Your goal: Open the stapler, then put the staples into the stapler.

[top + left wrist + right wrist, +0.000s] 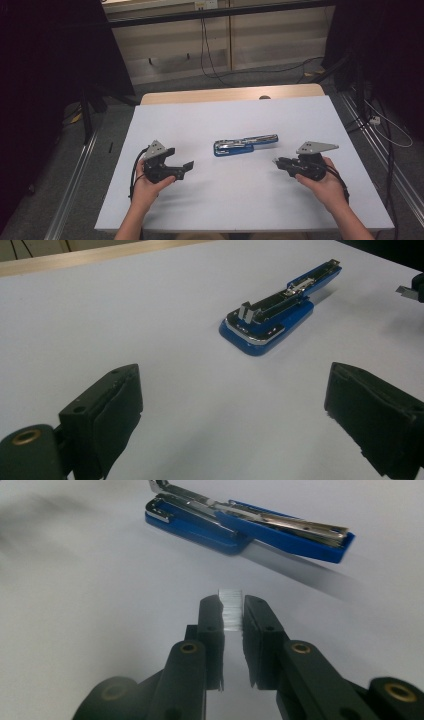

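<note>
**Staple strip pinched, stapler lying open**

We see the right gripper (233, 611) clenched on a small silvery strip of staples (231, 608), which stands between its two black pads near their tips. In the high view this gripper (278, 162) sits at the right of the white table (240, 200), near the stapler's far end but apart from it. The blue plastic stapler with its bright metal magazine (244, 144) lies at the table's middle, opened out flat. Our left gripper (235, 415) rests released, its jaws spread wide with bare tabletop between them, well short of the stapler (280, 310).
</note>
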Motion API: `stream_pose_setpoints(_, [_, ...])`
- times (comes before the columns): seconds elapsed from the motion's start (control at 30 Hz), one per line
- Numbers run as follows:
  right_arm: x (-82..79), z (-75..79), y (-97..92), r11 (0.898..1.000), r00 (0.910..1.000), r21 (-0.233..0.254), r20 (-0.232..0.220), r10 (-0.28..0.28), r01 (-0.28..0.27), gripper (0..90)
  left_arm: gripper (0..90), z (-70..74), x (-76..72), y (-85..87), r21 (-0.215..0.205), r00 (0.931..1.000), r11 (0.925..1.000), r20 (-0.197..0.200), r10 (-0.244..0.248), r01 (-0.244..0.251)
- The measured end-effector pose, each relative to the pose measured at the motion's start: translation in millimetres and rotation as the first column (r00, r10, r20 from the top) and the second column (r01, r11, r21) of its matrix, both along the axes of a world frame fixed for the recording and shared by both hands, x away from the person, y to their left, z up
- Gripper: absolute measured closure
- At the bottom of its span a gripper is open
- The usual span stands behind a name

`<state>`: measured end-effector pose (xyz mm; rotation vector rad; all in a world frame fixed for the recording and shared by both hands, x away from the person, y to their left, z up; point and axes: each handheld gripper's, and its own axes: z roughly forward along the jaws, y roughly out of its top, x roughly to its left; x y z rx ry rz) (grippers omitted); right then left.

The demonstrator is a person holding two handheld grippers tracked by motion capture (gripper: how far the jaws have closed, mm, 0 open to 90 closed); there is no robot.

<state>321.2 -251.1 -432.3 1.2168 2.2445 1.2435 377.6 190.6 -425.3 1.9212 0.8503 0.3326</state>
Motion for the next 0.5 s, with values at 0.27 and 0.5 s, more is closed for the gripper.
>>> stream_pose_setpoints(0.27, [18.4,8.4,18.4,0.997,0.9972,-0.027,0.027,0.070,-0.069,79.4,7.8,0.5,-1.6,4.7,-0.001,1.0000,1.0000,-0.005,0.007,-0.007])
stream_pose_setpoints(0.5, [29.7,19.5,29.1,0.994,0.9938,-0.040,0.043,0.103,-0.101,79.4,7.7,0.7,0.1,7.6,-0.008,0.9999,0.9999,-0.003,0.014,-0.014])
